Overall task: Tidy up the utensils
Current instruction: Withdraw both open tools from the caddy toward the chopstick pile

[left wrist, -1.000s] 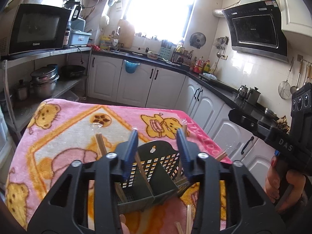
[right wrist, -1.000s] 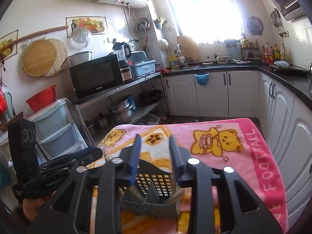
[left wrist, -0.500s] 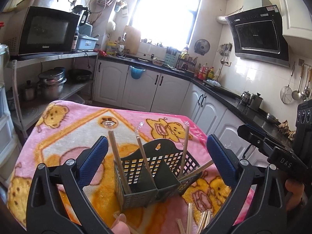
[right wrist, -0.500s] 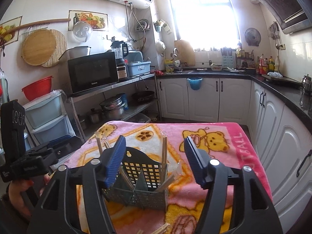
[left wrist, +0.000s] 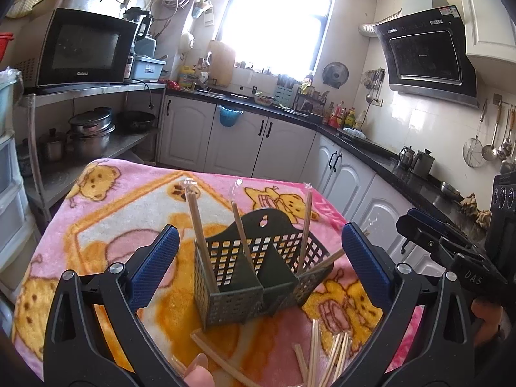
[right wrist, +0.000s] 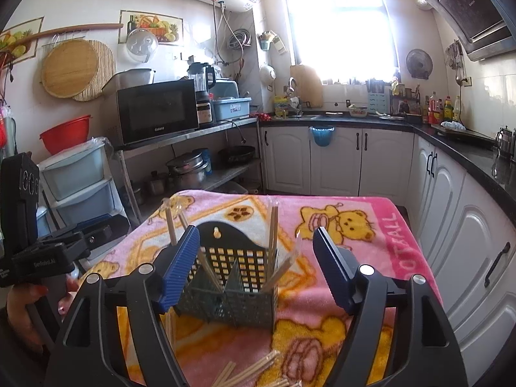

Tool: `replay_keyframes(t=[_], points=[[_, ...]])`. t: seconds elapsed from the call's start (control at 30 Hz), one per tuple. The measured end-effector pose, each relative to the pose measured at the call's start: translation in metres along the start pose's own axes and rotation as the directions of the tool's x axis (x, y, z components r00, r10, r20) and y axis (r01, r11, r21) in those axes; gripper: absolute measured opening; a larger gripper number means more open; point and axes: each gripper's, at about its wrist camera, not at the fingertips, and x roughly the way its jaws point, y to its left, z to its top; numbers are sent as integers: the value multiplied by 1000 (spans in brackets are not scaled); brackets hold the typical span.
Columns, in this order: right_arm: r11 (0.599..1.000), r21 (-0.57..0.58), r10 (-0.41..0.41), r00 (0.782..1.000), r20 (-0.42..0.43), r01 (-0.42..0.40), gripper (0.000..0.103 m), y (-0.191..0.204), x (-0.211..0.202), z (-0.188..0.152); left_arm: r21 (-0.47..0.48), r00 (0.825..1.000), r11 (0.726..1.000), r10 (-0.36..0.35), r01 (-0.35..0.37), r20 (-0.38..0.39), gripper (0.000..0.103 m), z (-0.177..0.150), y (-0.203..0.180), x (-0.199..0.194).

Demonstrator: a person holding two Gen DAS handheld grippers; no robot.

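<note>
The left claw [left wrist: 259, 259], a second ago nearly closed around the chopsticks [left wrist: 200, 229] in the basket [left wrist: 254, 271], is now standing wide open, clear of them. The right claw [right wrist: 256, 266] is opening too, its jaws spreading either side of the basket, nothing pressed between them.

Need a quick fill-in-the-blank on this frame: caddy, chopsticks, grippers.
1. The caddy stands on a ____ blanket printed with bears.
2. Loose chopsticks lie on the blanket, ____ the caddy.
3. The left gripper is ____, its pads touching nothing.
4. The right gripper holds ____.

Missing words: pink; outside; open; nothing
</note>
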Motion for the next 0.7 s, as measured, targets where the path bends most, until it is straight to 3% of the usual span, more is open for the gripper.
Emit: replay_keyframes(t=[0.7], points=[[999, -41, 6, 994, -112, -11, 72, 13, -12, -52, -24, 995, 999, 45, -47, -86, 93, -45, 17, -6]])
